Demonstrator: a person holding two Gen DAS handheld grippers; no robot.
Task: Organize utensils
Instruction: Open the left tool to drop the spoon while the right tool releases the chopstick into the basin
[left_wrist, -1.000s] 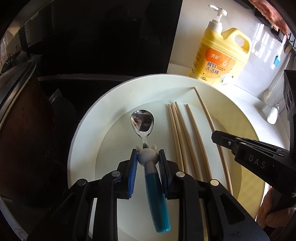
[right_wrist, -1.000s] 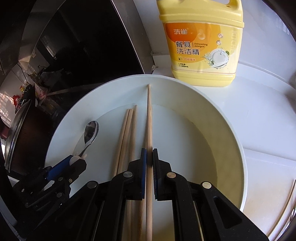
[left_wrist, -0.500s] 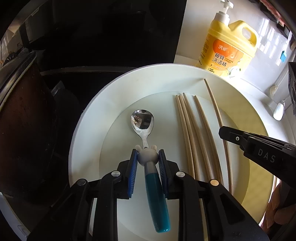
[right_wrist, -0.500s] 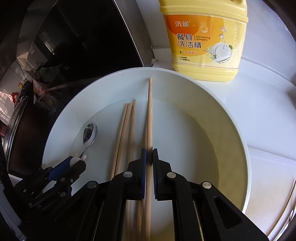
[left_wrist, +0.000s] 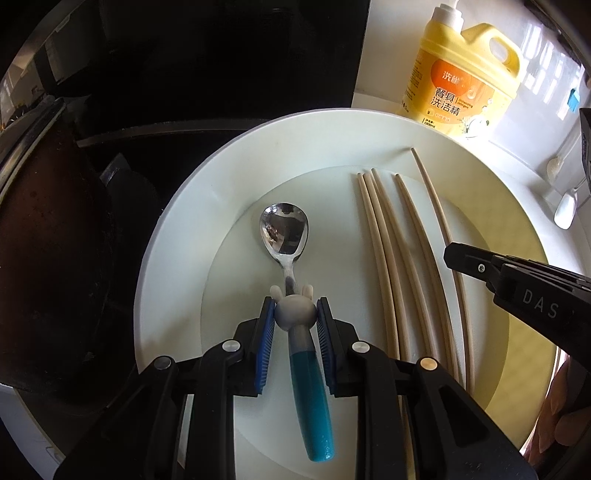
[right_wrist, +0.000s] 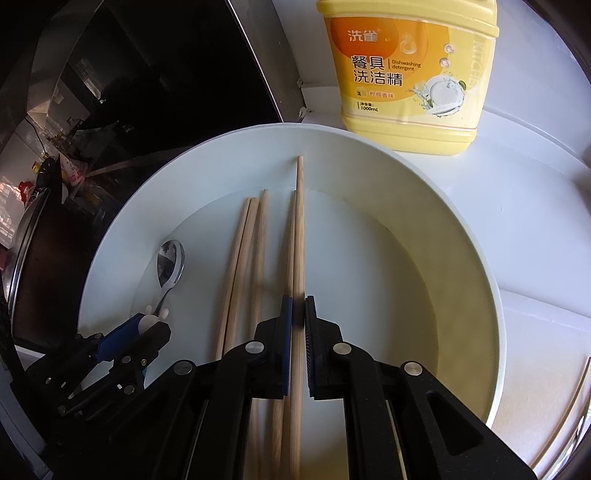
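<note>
Spoon (left_wrist: 284, 236): in basin (left_wrist: 177, 229) at 9 o'clock, left gripper (left_wrist: 295, 321) clamped on its handle. Chopstick (right_wrist: 299, 240): centre, pinched in closed right gripper (right_wrist: 297, 314); four more lie loose. Step: pick-up. Next: lift both clear, level.

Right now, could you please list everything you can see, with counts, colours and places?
bowl: one, white, on the counter.
spoon: one, steel with blue handle and grey bunny, in the bowl's left part, clamped by the left gripper.
chopsticks: five, pale wood, in the bowl's middle; one in the right gripper.
detergent jug: one, yellow, behind the bowl.
pan: one, dark, left of the bowl.
left gripper: black, blue pads, shut on the spoon.
right gripper: black, shut on a chopstick.
</note>
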